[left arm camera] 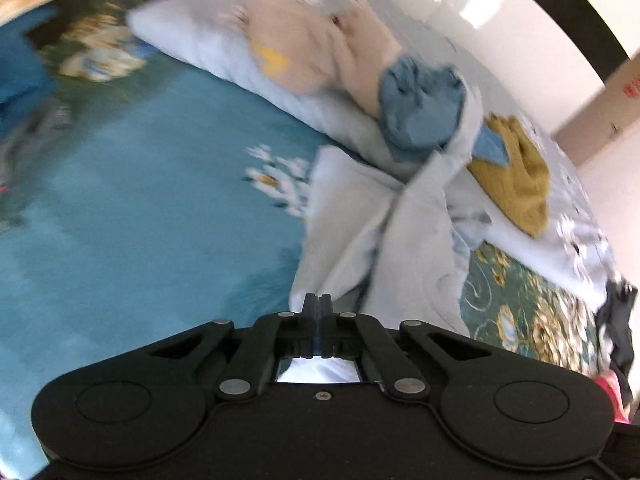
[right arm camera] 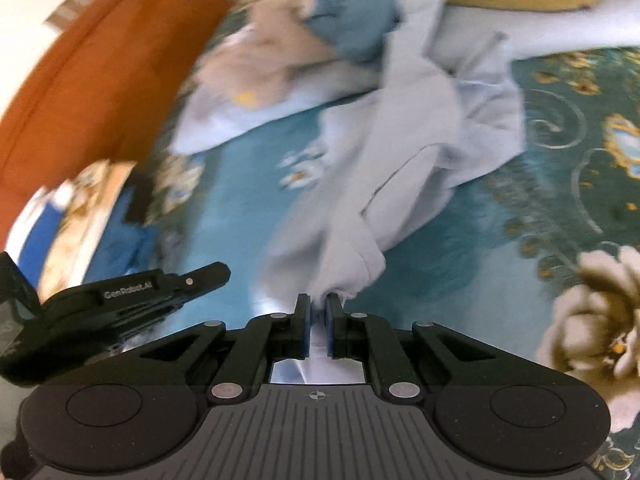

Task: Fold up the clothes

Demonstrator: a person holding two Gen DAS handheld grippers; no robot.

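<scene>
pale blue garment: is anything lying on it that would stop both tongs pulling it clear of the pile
Yes. Both the left tongs and right tongs are shut on the pale blue garment, but its far end runs under the crumpled blue cloth, beside the mustard garment.

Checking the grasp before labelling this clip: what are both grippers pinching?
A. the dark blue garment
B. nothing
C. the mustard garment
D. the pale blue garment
D: the pale blue garment runs from the pile into the shut right gripper, and its other bunched edge is in the shut left gripper.
</scene>
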